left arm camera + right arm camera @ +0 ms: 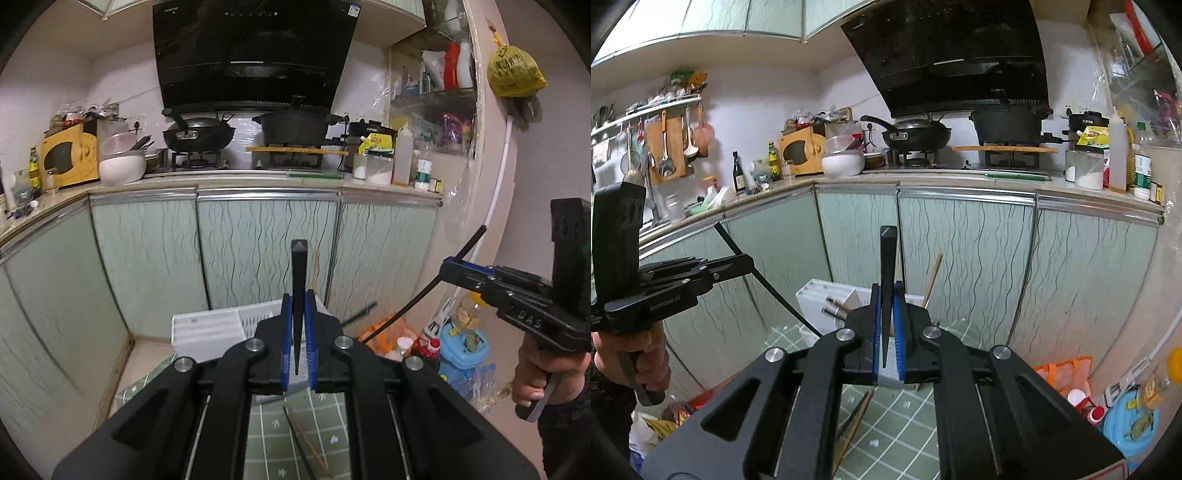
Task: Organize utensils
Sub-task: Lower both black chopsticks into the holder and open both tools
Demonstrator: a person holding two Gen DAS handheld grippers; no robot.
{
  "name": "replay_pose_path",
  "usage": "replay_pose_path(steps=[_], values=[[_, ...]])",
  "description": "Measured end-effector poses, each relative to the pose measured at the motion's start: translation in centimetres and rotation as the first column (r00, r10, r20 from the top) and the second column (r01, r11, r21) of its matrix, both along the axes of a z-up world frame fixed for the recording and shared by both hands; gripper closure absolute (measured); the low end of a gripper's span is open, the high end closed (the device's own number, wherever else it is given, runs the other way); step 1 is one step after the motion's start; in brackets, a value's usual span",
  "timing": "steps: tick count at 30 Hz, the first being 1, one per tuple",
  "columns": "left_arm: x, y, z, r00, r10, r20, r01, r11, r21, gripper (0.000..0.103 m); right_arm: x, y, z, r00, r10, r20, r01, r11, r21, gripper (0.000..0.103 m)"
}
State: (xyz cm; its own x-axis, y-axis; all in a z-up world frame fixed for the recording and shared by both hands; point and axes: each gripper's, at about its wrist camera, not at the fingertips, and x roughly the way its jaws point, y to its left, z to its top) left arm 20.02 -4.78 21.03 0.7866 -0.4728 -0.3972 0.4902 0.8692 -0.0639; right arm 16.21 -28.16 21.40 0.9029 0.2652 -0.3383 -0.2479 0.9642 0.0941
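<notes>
While both of my grippers hang above the green checked tablecloth [295, 435], I read this as the carry step: each is clamped on a black chopstick, lifted clear and not yet put away. Starting at my left, the left gripper [298, 332] is closed tight on its black chopstick [298, 280], which stands up between the blue pads with its blunt end pointing at the cabinet doors [147, 258]. Just ahead of and below that gripper sits the white utensil tray [207, 328], and from the right wrist view I can see a few metal-tipped chopsticks [836, 310] already lying in one compartment. Further right, the right gripper [889, 325] is likewise closed on a second black chopstick [888, 266]. Loose chopsticks [855, 421] lie on the cloth beneath it. Next, I judge, I must lower each stick forward into the tray, level and lined up with a compartment, then release
</notes>
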Motion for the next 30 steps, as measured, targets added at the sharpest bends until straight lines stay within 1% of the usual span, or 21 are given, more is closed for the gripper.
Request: replay_pose_path(steps=[6, 10, 14, 19, 20, 21, 22, 23, 24, 25, 26, 27, 28, 30], values=[[3.4, -1.2, 1.3, 1.000, -0.024, 0.014, 0.025, 1.000, -0.017, 0.095, 4.0, -0.7, 1.0, 1.000, -0.017, -0.001, 0.017, 1.000, 0.013, 0.097], [5.7, -1.7, 1.4, 0.999, -0.033, 0.011, 0.034, 0.999, -0.033, 0.095, 6.5, -1.1, 1.0, 1.000, -0.019, -0.008, 0.019, 0.999, 0.027, 0.097], [8.1, -2.4, 0.4, 0.999, -0.040, -0.013, 0.039, 0.999, -0.036, 0.095, 8.7, -1.4, 0.1, 0.999, -0.023, -0.025, 0.024, 0.999, 0.040, 0.097], [10.5, -2.8, -1.7, 0.997, -0.055, -0.055, 0.052, 0.998, -0.044, 0.095, 11.5, -1.6, -2.1, 0.999, -0.015, -0.051, 0.018, 0.998, 0.056, 0.097], [10.9, -2.9, -2.1, 0.996, -0.056, -0.066, 0.054, 0.998, -0.039, 0.093, 11.9, -1.7, -2.6, 0.998, -0.017, -0.057, 0.021, 0.998, 0.059, 0.097], [11.4, -2.9, -2.8, 0.995, -0.062, -0.083, 0.059, 0.998, -0.038, 0.070, 12.5, -1.8, -3.2, 0.997, -0.031, -0.072, 0.035, 0.998, 0.058, 0.094], [11.7, -2.9, -3.2, 0.994, -0.058, -0.092, 0.055, 0.998, -0.033, 0.049, 13.0, -1.9, -3.7, 0.995, -0.038, -0.088, 0.044, 0.997, 0.058, 0.073], [11.7, -2.8, -3.6, 0.996, -0.038, -0.085, 0.035, 0.999, -0.032, 0.020, 13.3, -2.1, -4.1, 0.993, -0.052, -0.102, 0.057, 0.997, 0.055, 0.047], [11.5, -2.6, -3.8, 0.998, -0.023, -0.065, 0.021, 0.999, -0.037, 0.016, 13.4, -2.2, -4.4, 0.994, -0.066, -0.092, 0.071, 0.996, 0.045, 0.040], [11.3, -2.3, -4.0, 0.999, -0.021, -0.049, 0.019, 0.999, -0.038, 0.016, 13.2, -2.3, -4.7, 0.994, -0.079, -0.074, 0.082, 0.996, 0.033, 0.038], [11.2, -2.3, -4.2, 0.999, -0.017, -0.051, 0.016, 0.999, -0.032, 0.015, 13.1, -2.4, -4.8, 0.994, -0.087, -0.068, 0.089, 0.996, 0.026, 0.037], [11.2, -2.2, -4.2, 0.999, -0.011, -0.053, 0.009, 1.000, -0.027, 0.012, 13.1, -2.6, -4.9, 0.993, -0.088, -0.073, 0.090, 0.996, 0.025, 0.035], [11.2, -2.1, -4.4, 0.999, 0.003, -0.054, -0.004, 1.000, -0.018, 0.010, 13.1, -2.8, -5.0, 0.993, -0.089, -0.077, 0.092, 0.995, 0.029, 0.029], [10.9, -2.0, -4.6, 0.998, 0.009, -0.058, -0.009, 1.000, -0.005, 0.009, 12.8, -3.2, -5.2, 0.992, -0.098, -0.077, 0.101, 0.994, 0.034, 0.026]])
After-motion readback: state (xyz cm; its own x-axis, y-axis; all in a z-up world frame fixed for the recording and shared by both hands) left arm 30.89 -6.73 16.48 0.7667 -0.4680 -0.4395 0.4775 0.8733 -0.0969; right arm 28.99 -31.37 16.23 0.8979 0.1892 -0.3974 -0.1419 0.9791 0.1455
